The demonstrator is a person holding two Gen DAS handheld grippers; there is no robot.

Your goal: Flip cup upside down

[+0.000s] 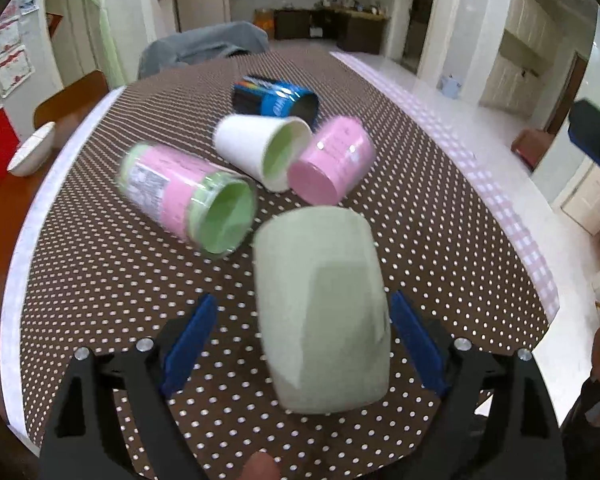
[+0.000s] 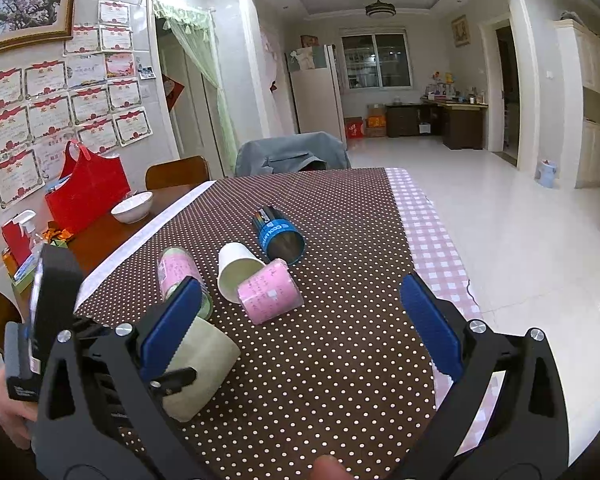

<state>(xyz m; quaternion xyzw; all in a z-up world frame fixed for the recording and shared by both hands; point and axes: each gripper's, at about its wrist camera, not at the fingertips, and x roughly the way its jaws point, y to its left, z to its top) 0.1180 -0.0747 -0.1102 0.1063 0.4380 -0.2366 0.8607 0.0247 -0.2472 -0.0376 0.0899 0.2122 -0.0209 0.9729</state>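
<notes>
The left gripper [image 1: 300, 344] is held low and pointed forward, its two blue-padded fingers [image 1: 190, 346] spread wide; whether anything is touched by the pads cannot be told from the blur. The right gripper [image 2: 300, 328] is likewise held with its jaws spread wide and nothing between them. The left hand [image 2: 4, 408] is seen wrapped around the left gripper's handle at the right wrist view's lower left edge.

The blue can [image 2: 278, 236], lying near the middle of the table [image 2: 340, 360], carries white letters on its blue band that read about "COOL"; the remaining letters are too blurred. The print on the pink cups and the wall certificates is not readable.
</notes>
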